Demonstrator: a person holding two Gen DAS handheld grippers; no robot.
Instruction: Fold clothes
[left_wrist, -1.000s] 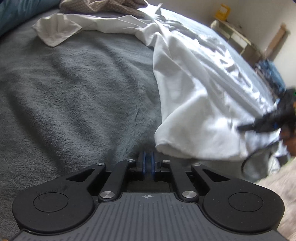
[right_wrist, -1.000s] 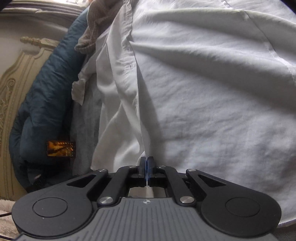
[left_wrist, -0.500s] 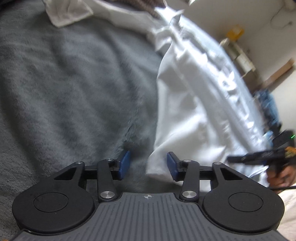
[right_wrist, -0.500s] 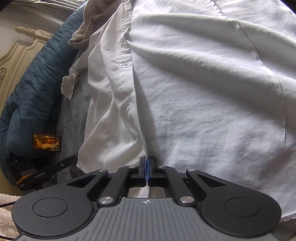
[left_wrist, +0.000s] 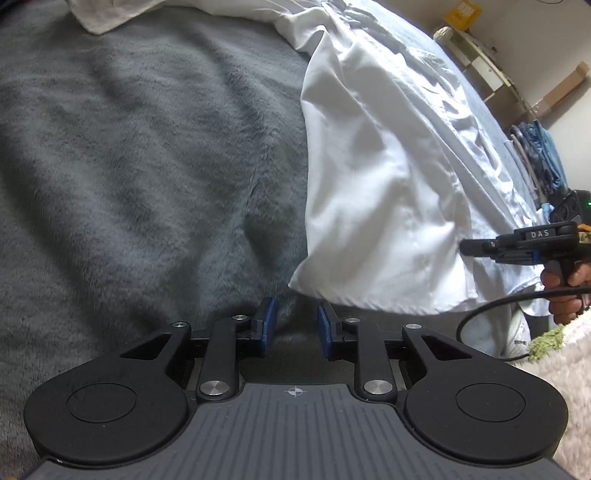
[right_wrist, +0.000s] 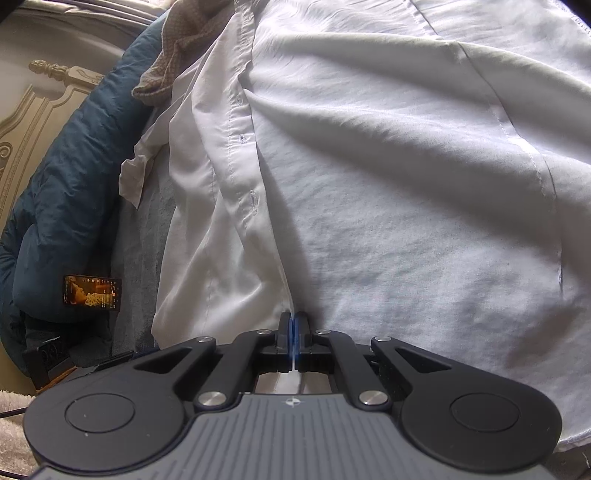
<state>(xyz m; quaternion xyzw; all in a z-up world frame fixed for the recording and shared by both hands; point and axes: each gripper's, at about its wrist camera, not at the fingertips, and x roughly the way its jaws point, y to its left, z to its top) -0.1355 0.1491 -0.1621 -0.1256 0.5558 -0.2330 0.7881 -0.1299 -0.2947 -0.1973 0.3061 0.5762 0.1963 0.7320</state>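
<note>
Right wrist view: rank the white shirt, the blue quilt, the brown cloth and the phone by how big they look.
1. white shirt
2. blue quilt
3. brown cloth, partly cut off by the frame
4. phone

Fisheye nearness inflates the shirt.

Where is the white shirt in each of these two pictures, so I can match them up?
Left wrist view: the white shirt fills the right half, its lower corner just ahead of the open left claw.
Right wrist view: the white shirt fills the centre and right, its hem pinched in the shut right claw.
Shared landmark: the grey blanket, a narrow strip left of the shirt in the right wrist view.
</note>
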